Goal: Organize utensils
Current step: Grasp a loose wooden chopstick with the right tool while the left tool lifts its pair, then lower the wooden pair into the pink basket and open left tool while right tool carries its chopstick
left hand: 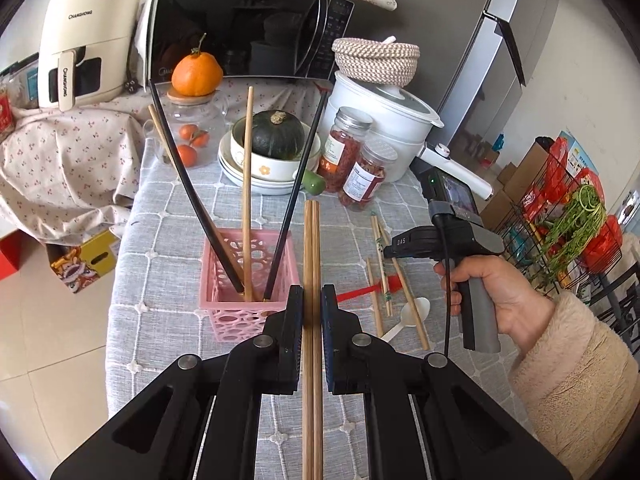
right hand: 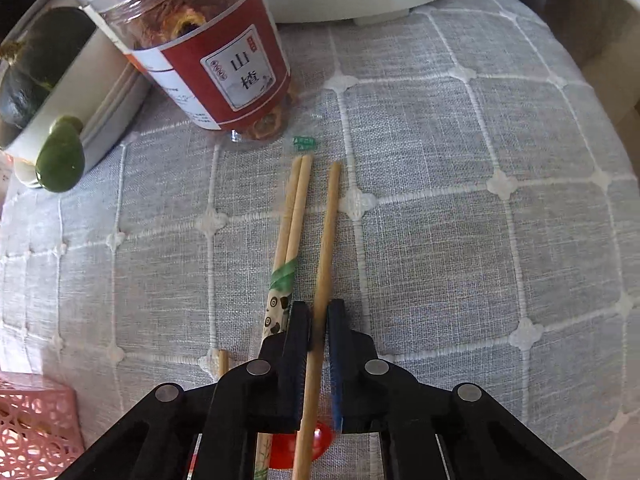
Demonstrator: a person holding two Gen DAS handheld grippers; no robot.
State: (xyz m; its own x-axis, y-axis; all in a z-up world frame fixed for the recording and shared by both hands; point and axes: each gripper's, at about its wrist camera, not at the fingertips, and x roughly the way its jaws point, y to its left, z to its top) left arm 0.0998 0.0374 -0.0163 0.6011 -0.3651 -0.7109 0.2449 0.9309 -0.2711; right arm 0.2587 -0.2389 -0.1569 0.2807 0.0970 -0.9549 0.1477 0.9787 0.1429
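Chopsticks [left hand: 311, 280] sit pinched in the left gripper [left hand: 311, 300] beside the pink basket [left hand: 224, 280]; the right gripper [right hand: 319, 320] clamps one chopstick [right hand: 326, 240] on the tablecloth [right hand: 440, 200].

A grey checked tablecloth [left hand: 168, 200] bears a pink basket [left hand: 224, 280], loose chopsticks [left hand: 376, 304], jars [left hand: 366, 176], seemingly bowls [left hand: 256, 168].

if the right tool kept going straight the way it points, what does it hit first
Probably the tablecloth: the right tool, shut on a chopstick, points steeply down at it. Farther along that line stands the jar, slightly left.
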